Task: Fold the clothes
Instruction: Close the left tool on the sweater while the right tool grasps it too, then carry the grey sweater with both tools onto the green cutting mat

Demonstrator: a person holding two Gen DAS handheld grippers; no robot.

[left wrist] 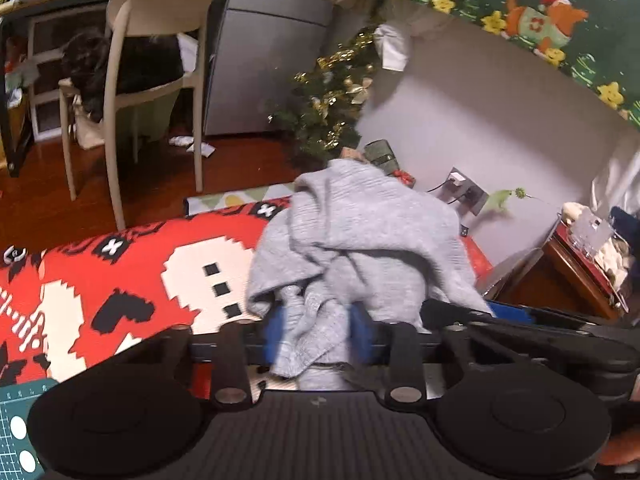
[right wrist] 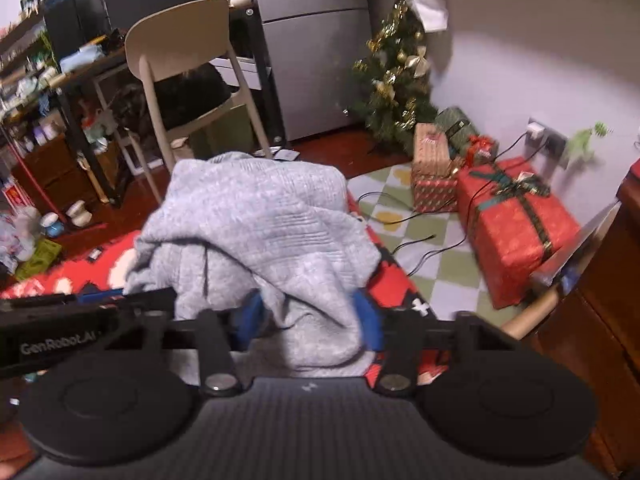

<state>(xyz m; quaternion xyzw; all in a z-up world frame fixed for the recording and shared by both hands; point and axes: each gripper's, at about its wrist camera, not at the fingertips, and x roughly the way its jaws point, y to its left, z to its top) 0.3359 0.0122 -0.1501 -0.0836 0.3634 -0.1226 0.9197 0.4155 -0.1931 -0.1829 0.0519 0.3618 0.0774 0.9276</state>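
On red patterned blanket (left wrist: 120, 264): grey sweater (left wrist: 360, 240) heaped, unfolded. Bunched cloth pinched by left gripper (left wrist: 318, 334) and right gripper (right wrist: 308, 320), fingers narrowed on fabric. No fold made; spreading, folding left.

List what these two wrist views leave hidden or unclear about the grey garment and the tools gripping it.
- Garment type: bunched in both views, so sleeves, collar and front are hidden by its own folds.
- Left tool pads: left wrist view, cloth drapes over the blue fingers.
- Right tool: right wrist view, cloth covers the grip and motion blur softens it.
- Blanket under the garment: covered in both views.
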